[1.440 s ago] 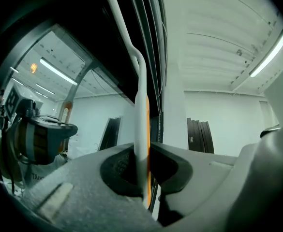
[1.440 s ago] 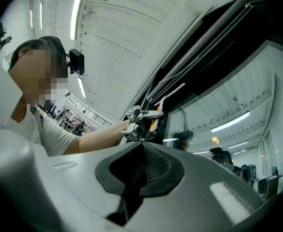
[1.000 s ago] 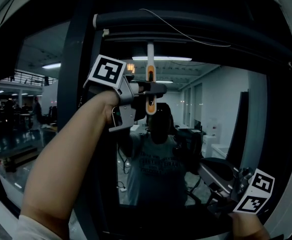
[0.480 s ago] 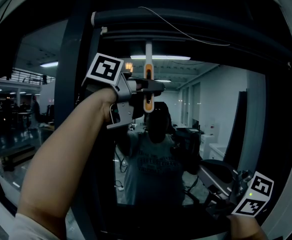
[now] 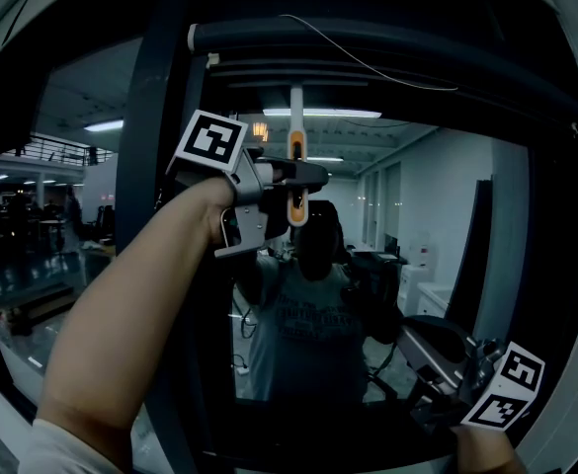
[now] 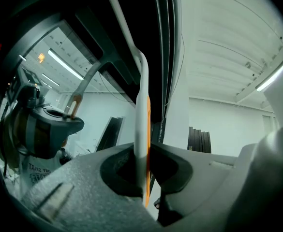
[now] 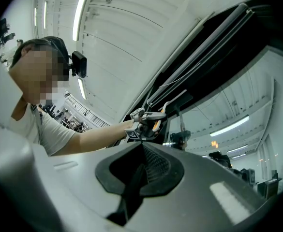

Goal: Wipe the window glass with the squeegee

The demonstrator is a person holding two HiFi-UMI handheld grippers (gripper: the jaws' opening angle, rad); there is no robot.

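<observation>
The squeegee [image 5: 294, 156] has a white and orange handle and stands upright against the window glass [image 5: 427, 215]. My left gripper [image 5: 293, 181] is shut on its handle, raised high near the top of the pane. In the left gripper view the handle [image 6: 142, 129] runs up from between the jaws of the left gripper [image 6: 143, 153], and the white blade bar [image 6: 118, 18] slants up to the left. My right gripper [image 5: 412, 339] hangs low at the right, shut, with nothing in it. From the right gripper [image 7: 142, 146] view the squeegee [image 7: 168, 104] shows far off.
A dark vertical window post [image 5: 155, 117] stands just left of the left gripper. A dark frame bar [image 5: 387, 42] crosses the top, with a thin cord [image 5: 368, 64] hanging over it. The glass mirrors the person [image 5: 308, 314] and ceiling lights.
The left gripper with the squeegee shifted slightly left and up, then came back to about the same spot. The right gripper sank a little.
</observation>
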